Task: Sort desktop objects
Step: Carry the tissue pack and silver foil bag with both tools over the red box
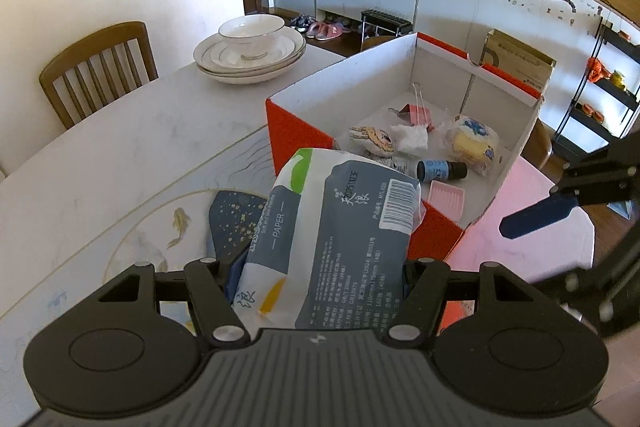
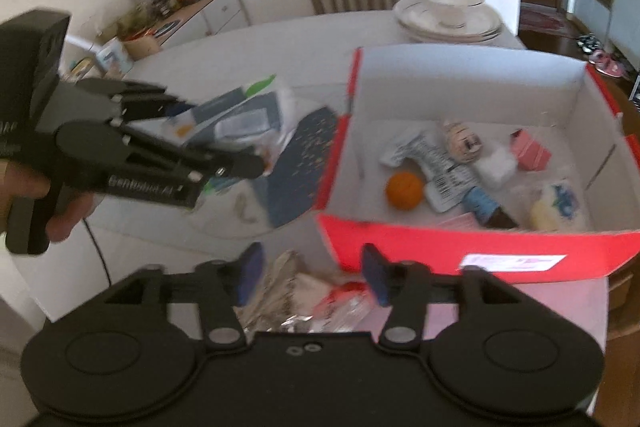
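Note:
My left gripper (image 1: 320,279) is shut on a grey-and-white tissue pack (image 1: 336,239) and holds it above the table, just short of the near wall of the red box (image 1: 296,131). The same pack (image 2: 236,119) shows in the right wrist view, held by the left gripper (image 2: 224,143) to the left of the box (image 2: 460,239). The box holds a small bottle (image 1: 440,170), a pink clip (image 1: 418,113), an orange ball (image 2: 404,190) and several small packets. My right gripper (image 2: 312,277) is open and empty over crumpled wrappers (image 2: 304,303) in front of the box.
Stacked white plates with a bowl (image 1: 250,49) stand at the table's far edge, with a wooden chair (image 1: 96,71) behind. A dark blue speckled item (image 1: 234,223) lies on the table below the tissue pack. A sideboard with jars (image 2: 172,3) stands by the wall.

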